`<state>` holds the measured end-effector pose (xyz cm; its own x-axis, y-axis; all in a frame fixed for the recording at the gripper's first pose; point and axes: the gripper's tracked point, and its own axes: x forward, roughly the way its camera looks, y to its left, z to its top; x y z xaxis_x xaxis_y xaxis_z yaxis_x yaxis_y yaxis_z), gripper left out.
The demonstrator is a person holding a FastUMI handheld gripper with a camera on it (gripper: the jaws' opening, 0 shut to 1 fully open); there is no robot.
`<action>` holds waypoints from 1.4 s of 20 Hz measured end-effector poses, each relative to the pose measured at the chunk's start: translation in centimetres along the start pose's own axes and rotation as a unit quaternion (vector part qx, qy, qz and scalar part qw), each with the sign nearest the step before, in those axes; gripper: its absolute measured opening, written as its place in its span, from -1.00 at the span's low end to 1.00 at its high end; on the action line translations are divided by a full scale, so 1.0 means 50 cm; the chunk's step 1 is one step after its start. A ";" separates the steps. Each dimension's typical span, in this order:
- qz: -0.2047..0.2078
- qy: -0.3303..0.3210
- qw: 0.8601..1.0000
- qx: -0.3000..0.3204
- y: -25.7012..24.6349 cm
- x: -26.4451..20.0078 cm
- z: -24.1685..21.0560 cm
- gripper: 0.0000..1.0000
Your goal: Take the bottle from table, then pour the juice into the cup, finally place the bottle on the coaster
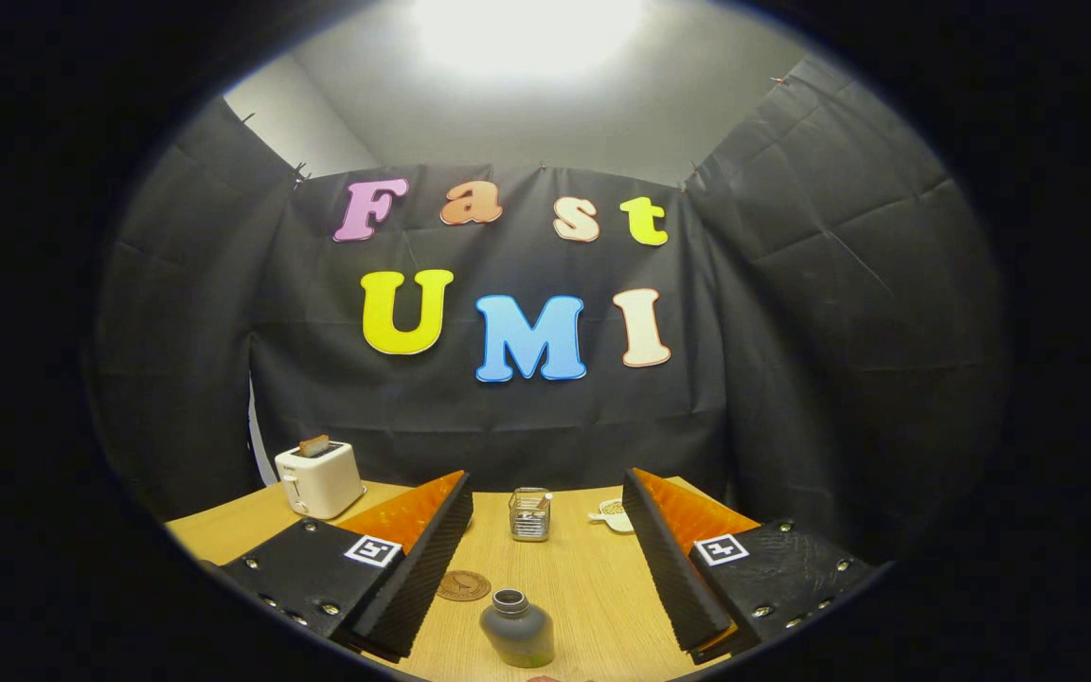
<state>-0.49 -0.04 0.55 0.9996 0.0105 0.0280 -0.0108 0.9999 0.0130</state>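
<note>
Gripper [545, 540] spread wide, holding nothing; squat grey frosted bottle [517, 627] (cap off) between ribbed fingers [418, 578]; round brown coaster [463, 585] beside, clear glass cup [529, 513] beyond, on wood-grain table [593, 587].

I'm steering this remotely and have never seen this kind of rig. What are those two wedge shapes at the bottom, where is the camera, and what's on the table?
The camera rides on a handheld two-finger gripper and looks forward along its fingers; those two wedges are the fingers. A person carries the tool; there is no robot arm.

The fingers stand wide apart and hold nothing. Between them, close in, a small open-topped bottle stands upright on the wooden table. Beside it, by the left finger, lies a round brown coaster. Farther ahead, between the fingertips, stands a clear glass cup. A pale flat item lies by the right fingertip; I can't tell what it is. At the back left sits a white toaster with something sticking out of its slot.
</note>
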 end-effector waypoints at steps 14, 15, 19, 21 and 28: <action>0.020 -0.007 0.999 0.026 0.011 0.001 -0.011 0.94; 0.021 -0.004 0.999 0.026 0.011 0.003 -0.018 0.94; 0.031 0.004 1.000 0.003 0.016 0.008 -0.065 0.94; 0.041 0.018 0.999 -0.007 0.024 0.008 -0.108 0.94; 0.072 0.065 0.995 -0.024 0.046 0.012 -0.212 0.94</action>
<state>0.38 2.41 -9.99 0.9830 0.1514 -0.1035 -0.1553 0.9874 -0.0303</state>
